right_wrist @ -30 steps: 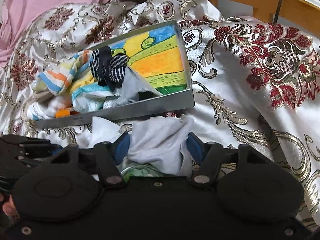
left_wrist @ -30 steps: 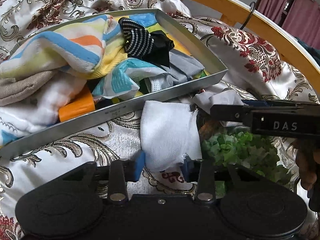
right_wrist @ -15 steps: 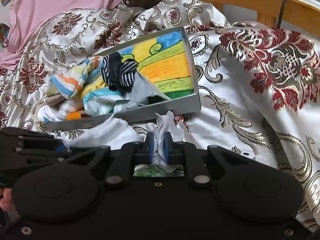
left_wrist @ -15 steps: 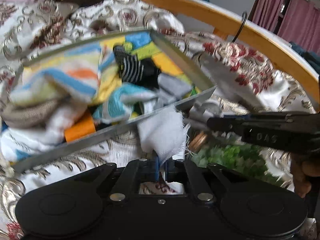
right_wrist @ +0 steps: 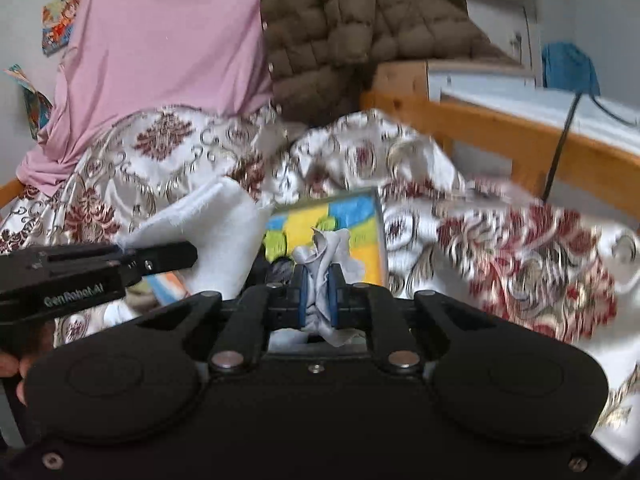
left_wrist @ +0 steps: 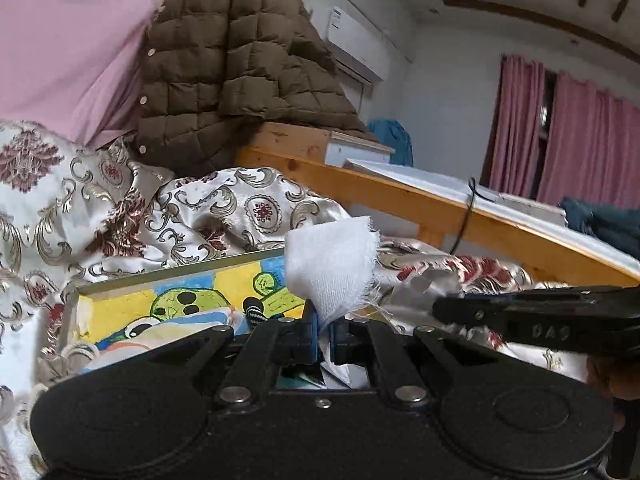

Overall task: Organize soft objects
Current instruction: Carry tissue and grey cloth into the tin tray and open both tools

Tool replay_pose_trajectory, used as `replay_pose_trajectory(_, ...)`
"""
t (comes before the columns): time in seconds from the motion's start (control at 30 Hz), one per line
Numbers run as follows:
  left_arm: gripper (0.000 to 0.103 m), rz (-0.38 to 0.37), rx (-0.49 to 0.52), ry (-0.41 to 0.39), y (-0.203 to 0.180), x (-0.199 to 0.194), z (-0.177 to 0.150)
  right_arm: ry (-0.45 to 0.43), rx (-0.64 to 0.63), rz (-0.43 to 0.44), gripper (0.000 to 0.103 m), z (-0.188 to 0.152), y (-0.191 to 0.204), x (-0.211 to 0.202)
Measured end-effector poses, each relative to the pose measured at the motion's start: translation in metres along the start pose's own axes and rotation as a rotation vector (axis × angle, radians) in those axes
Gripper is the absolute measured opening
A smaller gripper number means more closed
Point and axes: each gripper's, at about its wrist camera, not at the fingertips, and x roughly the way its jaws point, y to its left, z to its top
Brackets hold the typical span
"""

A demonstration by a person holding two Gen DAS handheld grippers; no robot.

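My left gripper (left_wrist: pixel 324 336) is shut on a white gauze cloth (left_wrist: pixel 332 264) and holds it up above the tray. The cloth also shows in the right wrist view (right_wrist: pixel 216 232), beside the left gripper's finger (right_wrist: pixel 160 258). My right gripper (right_wrist: pixel 318 300) is shut on a light grey cloth (right_wrist: pixel 326 252) that sticks up between its blue pads. The metal tray (left_wrist: pixel 160 272) with a colourful cartoon bottom (right_wrist: pixel 324 220) lies on the bed just beyond both grippers and holds several soft items. The right gripper appears in the left wrist view (left_wrist: pixel 440 308).
A patterned satin bedspread (right_wrist: pixel 500 248) covers the bed. A wooden bed rail (left_wrist: pixel 460 216) runs behind. A brown quilted jacket (left_wrist: pixel 224 60) and a pink sheet (right_wrist: pixel 160 60) hang at the back. Pink curtains (left_wrist: pixel 580 144) are at the right.
Both grippers closed on their cloths and have lifted them up from the bedspread in front of the tray. The views now tilt upward toward the back of the room.
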Motion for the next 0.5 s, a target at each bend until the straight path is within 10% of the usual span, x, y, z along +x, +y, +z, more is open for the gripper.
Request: replay_pose_trajectory(0.5, 0.005, 0.028, -0.187, 0.126, 0.044, 0.054, -0.044, 0.108, -0.047, -0.015, 0.005, 0.002, 0.014, 0.063)
